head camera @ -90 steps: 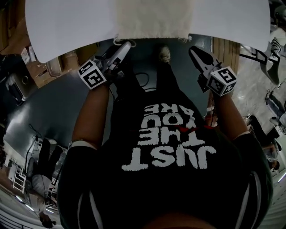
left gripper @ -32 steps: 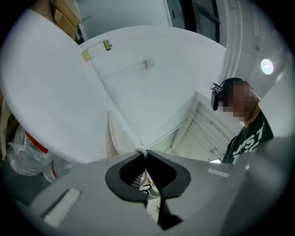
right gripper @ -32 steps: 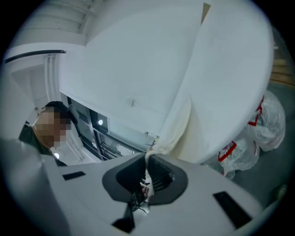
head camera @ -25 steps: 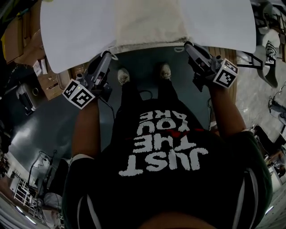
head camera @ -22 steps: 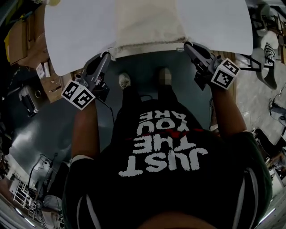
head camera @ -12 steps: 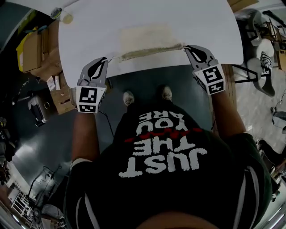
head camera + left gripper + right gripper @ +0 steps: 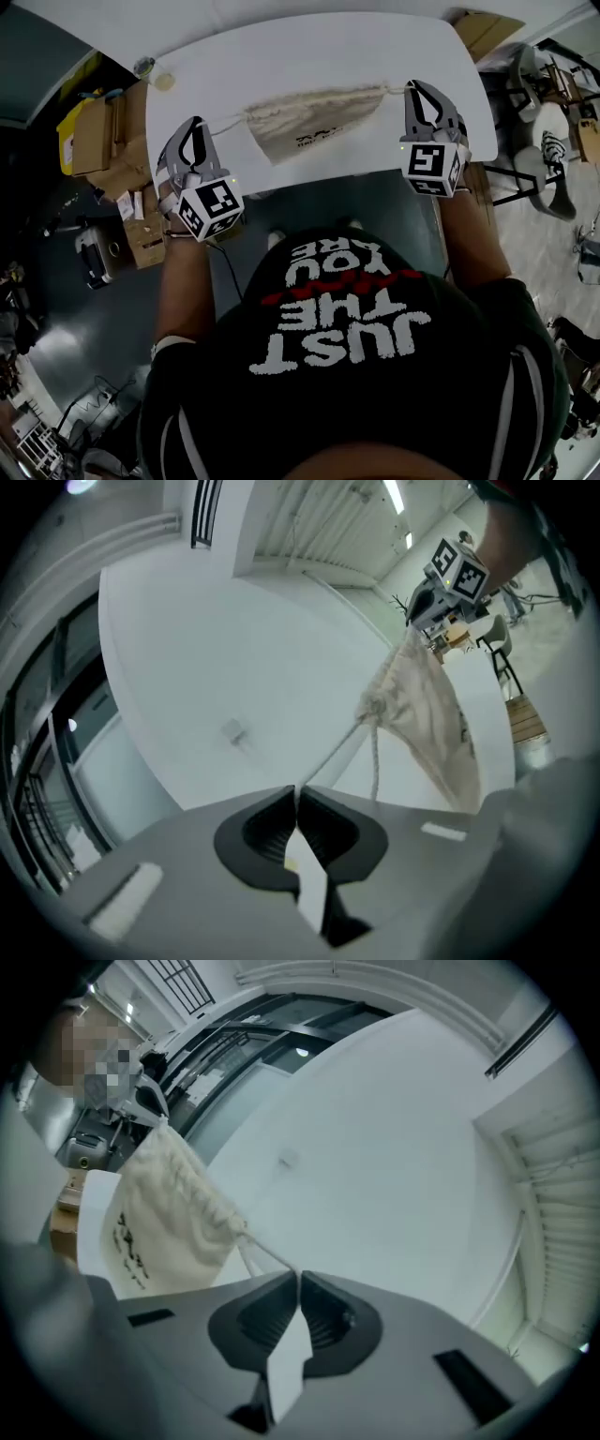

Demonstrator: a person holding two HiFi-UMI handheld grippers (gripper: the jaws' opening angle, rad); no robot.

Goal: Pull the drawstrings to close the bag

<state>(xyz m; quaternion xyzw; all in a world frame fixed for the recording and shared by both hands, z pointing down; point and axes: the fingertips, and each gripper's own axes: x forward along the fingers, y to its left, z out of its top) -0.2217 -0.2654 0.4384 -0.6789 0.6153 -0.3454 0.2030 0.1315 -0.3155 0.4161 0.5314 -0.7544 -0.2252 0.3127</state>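
A cream drawstring bag with dark print hangs in the air between my two grippers, above the white table. Its mouth is gathered into tight folds. My left gripper is shut on the left drawstring, which runs taut to the bag's corner. My right gripper is shut on the right drawstring. In the left gripper view the cord leaves the shut gripper and runs to the bag. The right gripper view shows the cord pinched in that gripper, with the bag beyond.
Cardboard boxes are stacked on the floor left of the table. A small round tape roll lies at the table's left corner. Chairs stand to the right. My body fills the lower half of the head view.
Both grippers have risen and rolled, each keeping its cord. The bag has come up off the table's near edge, and its wide mouth has drawn into a narrow gathered bunch.
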